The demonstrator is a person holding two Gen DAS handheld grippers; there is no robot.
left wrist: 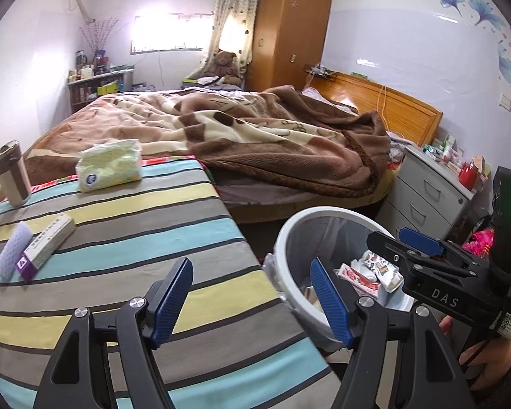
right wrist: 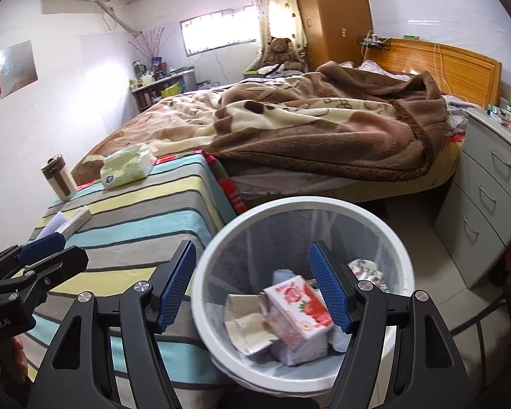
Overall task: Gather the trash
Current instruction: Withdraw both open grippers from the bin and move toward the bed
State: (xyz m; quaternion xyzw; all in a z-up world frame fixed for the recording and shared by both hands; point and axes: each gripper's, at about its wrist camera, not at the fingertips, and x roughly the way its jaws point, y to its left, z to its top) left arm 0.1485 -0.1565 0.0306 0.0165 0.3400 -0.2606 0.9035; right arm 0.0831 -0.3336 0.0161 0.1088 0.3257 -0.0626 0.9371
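A white waste bin [right wrist: 402,259] stands on the floor beside the striped table [right wrist: 146,211]. Inside it lie a pink strawberry carton [right wrist: 296,310], torn cardboard [right wrist: 245,320] and crumpled wrappers [left wrist: 378,269]. My right gripper [right wrist: 252,286] hangs open above the bin, nothing between its blue pads. My left gripper [left wrist: 252,300] is open and empty over the table's right edge, next to the bin [left wrist: 286,238]. On the table rest a white and purple box [left wrist: 46,247], a white foam piece [left wrist: 12,250], a green tissue pack [left wrist: 109,165] and a brown tumbler [left wrist: 10,173].
An unmade bed with a brown blanket [left wrist: 255,136] lies behind the table. Grey drawers [right wrist: 490,197] stand to the right of the bin, cluttered on top. A wooden wardrobe [left wrist: 289,30] and a shelf of bottles [left wrist: 92,78] are at the far wall.
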